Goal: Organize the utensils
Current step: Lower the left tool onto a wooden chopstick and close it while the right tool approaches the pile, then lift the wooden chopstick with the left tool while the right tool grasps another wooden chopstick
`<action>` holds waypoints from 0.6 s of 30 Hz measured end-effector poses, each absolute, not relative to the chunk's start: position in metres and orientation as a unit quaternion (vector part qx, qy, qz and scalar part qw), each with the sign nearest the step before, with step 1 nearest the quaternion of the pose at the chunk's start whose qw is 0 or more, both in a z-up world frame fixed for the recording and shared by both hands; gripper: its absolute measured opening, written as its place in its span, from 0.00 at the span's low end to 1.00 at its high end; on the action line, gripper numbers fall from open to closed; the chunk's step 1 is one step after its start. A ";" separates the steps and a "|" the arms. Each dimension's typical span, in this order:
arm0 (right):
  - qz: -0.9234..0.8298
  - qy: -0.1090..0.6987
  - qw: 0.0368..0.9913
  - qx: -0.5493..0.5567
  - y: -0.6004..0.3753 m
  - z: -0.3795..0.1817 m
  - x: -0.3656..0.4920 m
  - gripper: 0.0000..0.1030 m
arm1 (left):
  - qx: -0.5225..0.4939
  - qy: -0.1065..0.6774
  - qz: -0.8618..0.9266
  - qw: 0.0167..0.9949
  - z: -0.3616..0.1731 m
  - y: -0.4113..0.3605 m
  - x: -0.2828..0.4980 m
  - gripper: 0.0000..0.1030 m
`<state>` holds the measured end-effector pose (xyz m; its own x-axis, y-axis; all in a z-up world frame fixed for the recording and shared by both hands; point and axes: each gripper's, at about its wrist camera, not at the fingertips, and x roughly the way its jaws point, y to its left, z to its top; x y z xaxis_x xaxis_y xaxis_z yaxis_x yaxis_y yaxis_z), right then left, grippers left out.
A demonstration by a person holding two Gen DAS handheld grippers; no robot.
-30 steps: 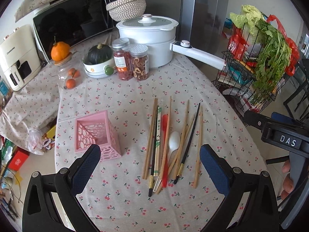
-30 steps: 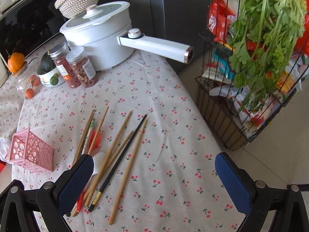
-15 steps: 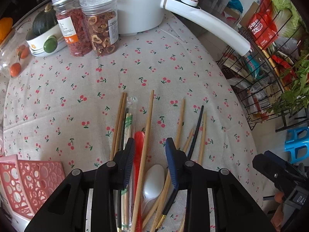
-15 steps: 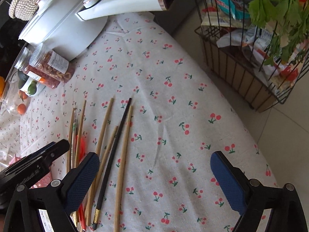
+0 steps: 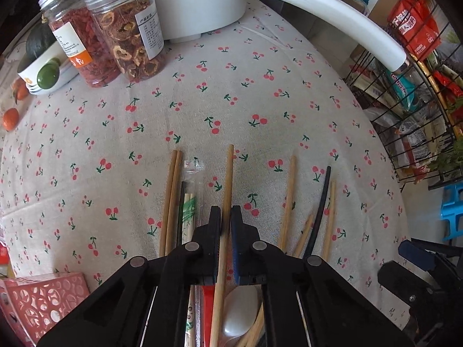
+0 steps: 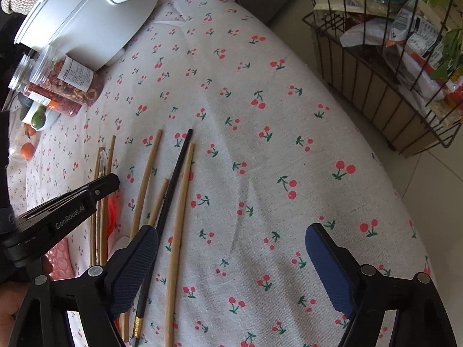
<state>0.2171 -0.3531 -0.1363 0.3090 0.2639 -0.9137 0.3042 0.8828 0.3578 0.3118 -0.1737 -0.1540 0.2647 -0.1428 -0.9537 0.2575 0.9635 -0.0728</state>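
Left gripper (image 5: 225, 217): jaws closed on one long wooden chopstick (image 5: 227, 179), tip reaching up the cloth past the pads, lower end running down between the black arms. Just beside it on the left, a pair of wooden chopsticks (image 5: 170, 199) lying together, then a wrapped pair in a clear sleeve (image 5: 189, 202). On the right, another wooden chopstick (image 5: 288, 199), a short one, a black chopstick (image 5: 319, 211) and one more pale stick, all roughly parallel on the cherry-print bench (image 5: 231, 101). Below the pads, a white spoon (image 5: 238, 315) and a red utensil (image 5: 207, 297), both largely covered by the gripper frame; shape of the red piece hard to make out. Pink perforated holder (image 5: 43, 303) at the lower left edge, cut off by the frame.

Right gripper (image 6: 231, 263): jaws wide and closing, only bare cloth between the pads, nothing touched. Left pad overlapping the black chopstick (image 6: 173, 185) in view; contact not clear. A pale wooden chopstick (image 6: 179, 217) just inside that pad, lying flat. Left gripper seen side-on at the left edge, down among the sticks.

Farther back: two clear jars (image 5: 115, 34) of dried goods, a white pot (image 5: 199, 3) with its long handle (image 5: 332, 20) reaching over the bench edge, small oranges (image 5: 10, 118) at the far left, a wire rack (image 5: 413, 110) of packets off the right side.
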 end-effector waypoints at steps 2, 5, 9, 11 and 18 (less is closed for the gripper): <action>-0.013 0.590 0.771 0.239 -0.350 -0.141 0.219 0.77 | 0.045 0.583 -0.140 0.799 -0.141 -0.168 0.298 0.05; -0.007 0.593 0.770 0.236 -0.341 -0.147 0.223 0.71 | 0.044 0.563 -0.161 0.809 -0.119 -0.161 0.276 0.05; 0.018 0.589 0.775 0.227 -0.322 -0.150 0.228 0.61 | 0.038 0.530 -0.188 0.826 -0.086 -0.142 0.241 0.05; 0.021 0.590 0.778 0.212 -0.312 -0.152 0.230 0.54 | 0.030 0.516 -0.199 0.833 -0.069 -0.130 0.220 0.05; -0.012 0.590 0.794 0.142 -0.288 -0.159 0.237 0.53 | 0.009 0.481 -0.220 0.848 -0.038 -0.091 0.155 0.05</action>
<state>0.2371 -0.2880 -0.1593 0.3026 0.1479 -0.9416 0.1870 0.9595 0.2108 0.1547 -0.0907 -0.0376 0.4398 -0.3646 -0.8207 0.3814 0.9032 -0.1969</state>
